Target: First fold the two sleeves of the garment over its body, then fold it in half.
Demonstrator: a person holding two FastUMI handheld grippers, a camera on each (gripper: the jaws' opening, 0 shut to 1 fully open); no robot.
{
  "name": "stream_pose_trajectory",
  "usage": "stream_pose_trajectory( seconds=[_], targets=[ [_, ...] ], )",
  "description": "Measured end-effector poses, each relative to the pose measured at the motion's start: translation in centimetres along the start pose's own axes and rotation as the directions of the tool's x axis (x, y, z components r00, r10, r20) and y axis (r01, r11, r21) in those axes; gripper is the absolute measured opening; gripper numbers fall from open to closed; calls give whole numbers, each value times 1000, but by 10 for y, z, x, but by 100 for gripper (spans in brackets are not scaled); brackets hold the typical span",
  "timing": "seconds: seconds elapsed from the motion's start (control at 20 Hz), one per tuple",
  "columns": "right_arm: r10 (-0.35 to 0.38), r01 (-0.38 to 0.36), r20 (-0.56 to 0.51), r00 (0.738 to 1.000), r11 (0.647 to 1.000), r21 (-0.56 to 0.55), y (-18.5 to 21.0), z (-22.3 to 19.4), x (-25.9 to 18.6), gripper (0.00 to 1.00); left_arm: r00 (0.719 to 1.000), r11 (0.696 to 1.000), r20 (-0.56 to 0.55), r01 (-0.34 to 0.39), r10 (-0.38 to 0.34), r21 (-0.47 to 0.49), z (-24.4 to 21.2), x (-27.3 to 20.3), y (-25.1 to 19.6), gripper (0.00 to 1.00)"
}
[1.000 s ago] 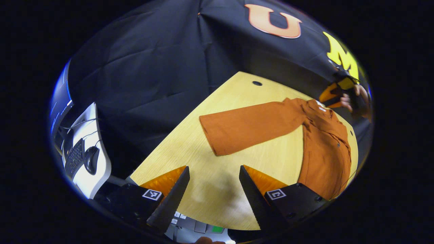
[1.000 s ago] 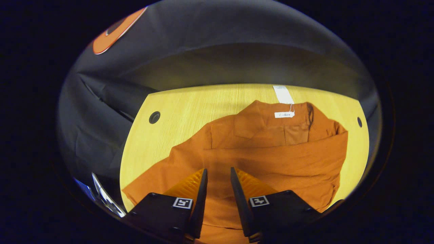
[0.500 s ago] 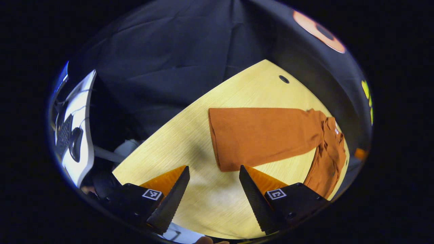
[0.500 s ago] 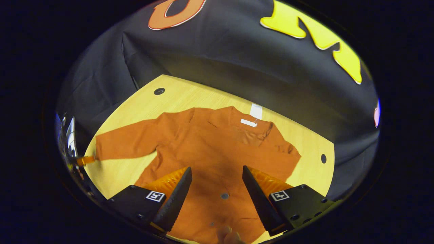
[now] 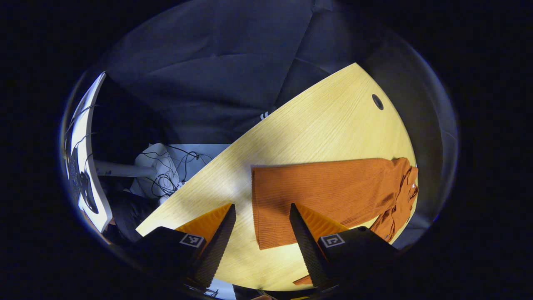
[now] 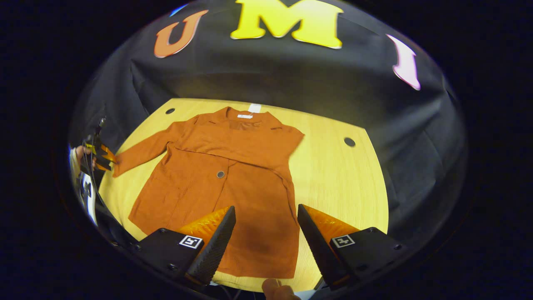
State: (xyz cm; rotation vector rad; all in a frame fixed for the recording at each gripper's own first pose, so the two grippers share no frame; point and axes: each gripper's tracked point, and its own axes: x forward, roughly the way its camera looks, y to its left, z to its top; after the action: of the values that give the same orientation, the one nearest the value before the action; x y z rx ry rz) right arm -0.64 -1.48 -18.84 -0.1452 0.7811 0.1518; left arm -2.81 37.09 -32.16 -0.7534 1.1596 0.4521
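Lying flat on the wooden table (image 6: 341,179), the orange garment (image 6: 233,166) has one sleeve folded across its chest while the other sleeve (image 5: 325,196) stretches straight out to the side. A white tag (image 6: 254,108) sits by the collar at the far edge. The left gripper (image 5: 260,233) hovers with fingers spread just over the outstretched sleeve's cuff. The right gripper (image 6: 264,237), also spread wide, hangs above the garment's hem. A tangle of cables (image 5: 175,171) lies beyond the table's edge.
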Motion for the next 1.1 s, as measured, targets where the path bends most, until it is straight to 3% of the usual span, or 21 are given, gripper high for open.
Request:
stream_pose_trajectory(
  seconds=[0.15, 0.4, 0.45, 0.7, 0.8, 0.85, 0.95, 1.1],
  targets=[
    [-33, 32, 11, 999, 996, 80, -27, -23, -24, 96, 999, 999, -30, -37, 37, 2, -1, 4, -3, 71],
    [-63, 55, 49, 997, 989, 139, -49, -30, -65, 96, 982, 988, -116, -151, 151, 5, -2, 5, 4, 66],
    [-89, 81, 48, 995, 987, 139, -57, -33, -68, 96, 979, 988, -130, -155, 154, 4, -2, 5, 4, 48],
    [-110, 108, 5, 994, 983, 147, -71, -58, -80, 95, 977, 988, -149, -153, 152, 3, 0, 7, -4, 37],
    [-118, 116, 8, 993, 980, 160, -76, -62, -78, 96, 980, 991, -150, -135, 134, 3, 0, 10, -12, 28],
    [-136, 132, 10, 991, 974, 184, -86, -65, -78, 96, 975, 987, -152, -162, 160, 4, -1, 10, -11, 12],
    [-126, 123, 1, 992, 968, 217, -92, -70, -79, 96, 967, 980, -156, -195, 199, 40, -1, 7, -9, 8],
    [-135, 130, 2, 991, 963, 234, -104, -75, -75, 96, 967, 981, -168, -189, 192, 35, -7, 3, -23, 8]
  ],
)
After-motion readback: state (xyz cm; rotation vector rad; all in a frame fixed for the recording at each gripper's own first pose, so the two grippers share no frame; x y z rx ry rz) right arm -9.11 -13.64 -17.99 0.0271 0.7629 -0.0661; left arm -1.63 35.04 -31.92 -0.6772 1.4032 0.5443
